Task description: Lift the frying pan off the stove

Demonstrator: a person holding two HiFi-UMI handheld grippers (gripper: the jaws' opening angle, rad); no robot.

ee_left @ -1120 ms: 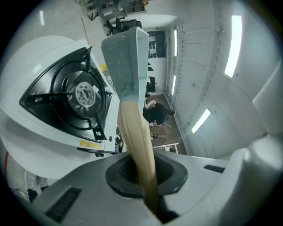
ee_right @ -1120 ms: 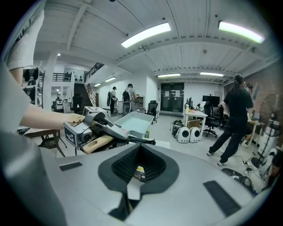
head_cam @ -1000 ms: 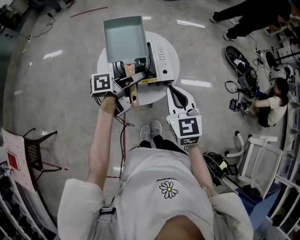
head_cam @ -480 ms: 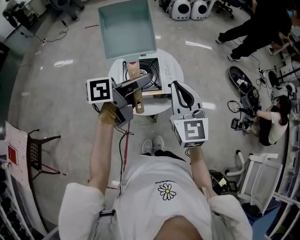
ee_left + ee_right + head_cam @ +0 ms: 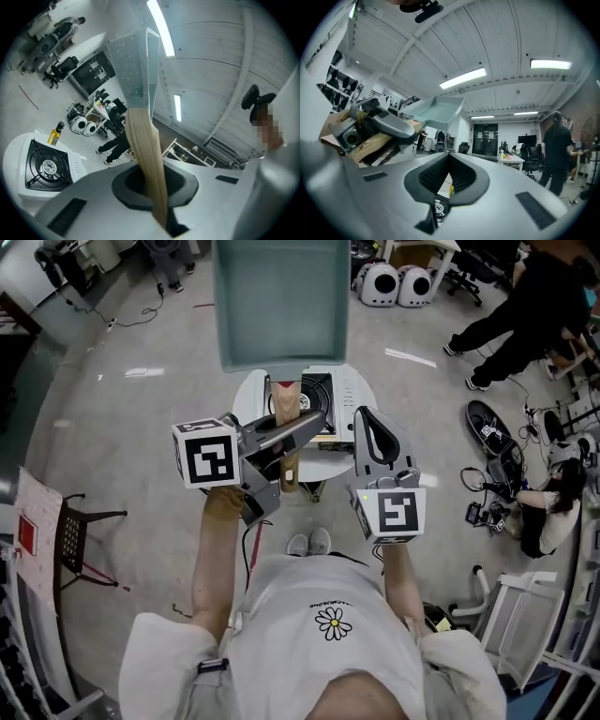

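Note:
In the head view the square grey-green frying pan hangs high above the small gas stove, clear of its burner. My left gripper is shut on the pan's wooden handle. The left gripper view shows that handle clamped between the jaws, the pan tilted up beyond it and the stove far below. My right gripper hovers beside the stove, shut with nothing in it. In the right gripper view its jaws meet, and the pan shows at upper left.
The stove stands on a small round white table. A yellow oil bottle stands behind the stove. A dark stool is at the left, a white chair at the right. People and gear lie on the floor at right.
The pan has risen off the stove and come up toward the head camera, carried by the left gripper. The right gripper has risen slightly alongside.

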